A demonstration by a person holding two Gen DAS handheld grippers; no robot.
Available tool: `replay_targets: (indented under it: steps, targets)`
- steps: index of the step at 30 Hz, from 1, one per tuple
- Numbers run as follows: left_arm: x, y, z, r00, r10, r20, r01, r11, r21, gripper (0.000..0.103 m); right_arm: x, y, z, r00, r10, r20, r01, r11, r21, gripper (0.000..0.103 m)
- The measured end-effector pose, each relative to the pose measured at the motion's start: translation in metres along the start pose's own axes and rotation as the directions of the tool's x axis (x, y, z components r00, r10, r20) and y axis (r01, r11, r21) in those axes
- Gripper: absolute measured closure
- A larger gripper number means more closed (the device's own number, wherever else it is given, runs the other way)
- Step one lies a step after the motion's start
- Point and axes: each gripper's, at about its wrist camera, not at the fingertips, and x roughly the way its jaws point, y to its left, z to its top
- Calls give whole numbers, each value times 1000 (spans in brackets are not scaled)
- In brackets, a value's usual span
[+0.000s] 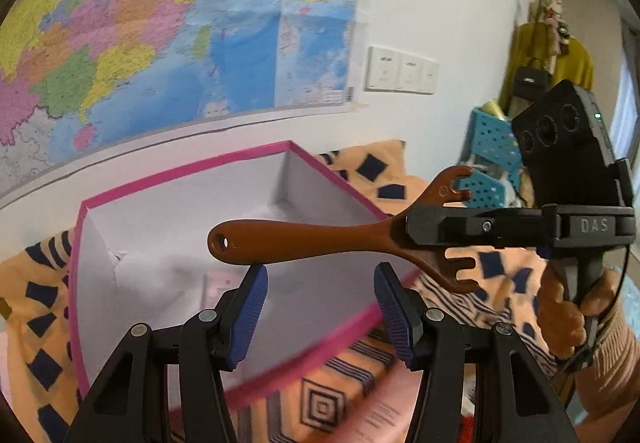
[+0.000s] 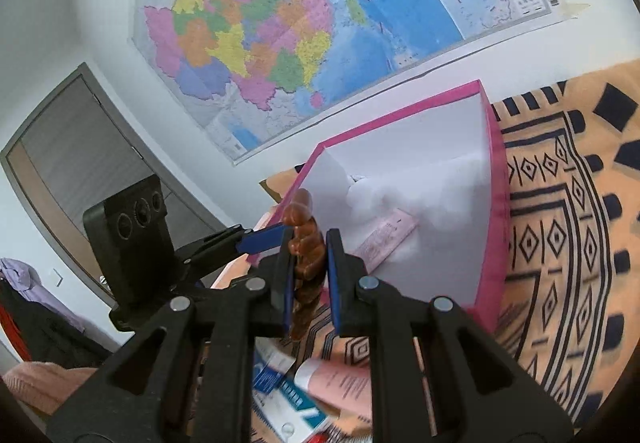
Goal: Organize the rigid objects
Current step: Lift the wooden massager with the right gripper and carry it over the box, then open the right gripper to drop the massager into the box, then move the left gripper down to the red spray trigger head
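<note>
A brown plastic utensil with a pronged head and a hole in its handle end hangs level above the pink box. My right gripper comes in from the right and is shut on the pronged head. The handle crosses just beyond my left gripper, which is open, its blue pads apart and touching nothing. In the right wrist view my right gripper pinches the utensil edge-on. The left gripper shows to its left. The box is white inside and holds a pink card.
An orange cloth with dark patterns covers the surface under the box. A pink leaflet and a blue-white carton lie near the front. A blue perforated basket stands at the right. A map hangs on the wall behind.
</note>
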Motion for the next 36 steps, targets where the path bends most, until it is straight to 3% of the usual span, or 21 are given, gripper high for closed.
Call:
replay_targets:
  steps: [10,14,15,17,21,27,36]
  targets:
    - [51,26,1,989,70,-129,-79,995,-67,48,48,-36,19,992,-66,-103,70,997,43,82]
    - [58,32,-3,985,87,-152,-103,990,-100,48,53,-36,22,974,-203,-96,203,979,-9,81]
    - [57,33,-3,984,91,-152,-107,989,-102,48,52,-33,23,962,-255,-93,253,967,-35,72]
    - [54,32,-4,985,98,-145,-113,989,-99,48,48,-28,23,957,-282,-75,278,959,-62,65]
    - [42,28,-4,989,103,-109,-114,989,-96,48,34,-23,22,936,-351,-22,348,933,-94,65]
    - [12,18,-10,995,87,-47,-91,992,-89,46,17,-12,11,949,-316,-8,314,943,-110,65]
    - [-33,3,-34,999,52,14,-52,997,-53,45,-18,12,-36,984,-176,-21,173,980,-96,65]
